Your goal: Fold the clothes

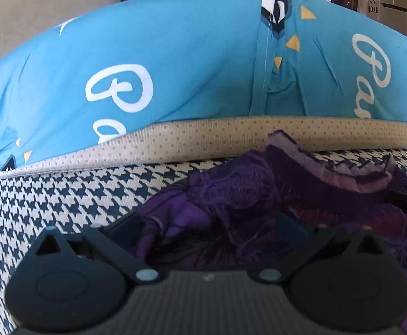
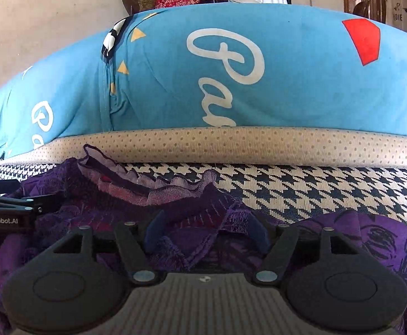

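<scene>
one crumpled purple garment (image 2: 175,203) – lacy, frilled – on houndstooth weave (image 2: 329,192).

I see a purple cloth (image 2: 209,195) that looks soft and thin, with stitched patterns and a rough, frayed edge. It lies on a woven mat (image 2: 315,192) with a bumpy black and white check. At the mat's far edge runs a tan cloth band (image 2: 259,145) with small dots. The blue pillows (image 2: 287,83) behind it are smooth, matt cloth. My right gripper (image 2: 206,237) is dull black plastic with shiny metal pins. My left gripper (image 1: 212,240) looks the same.
</scene>
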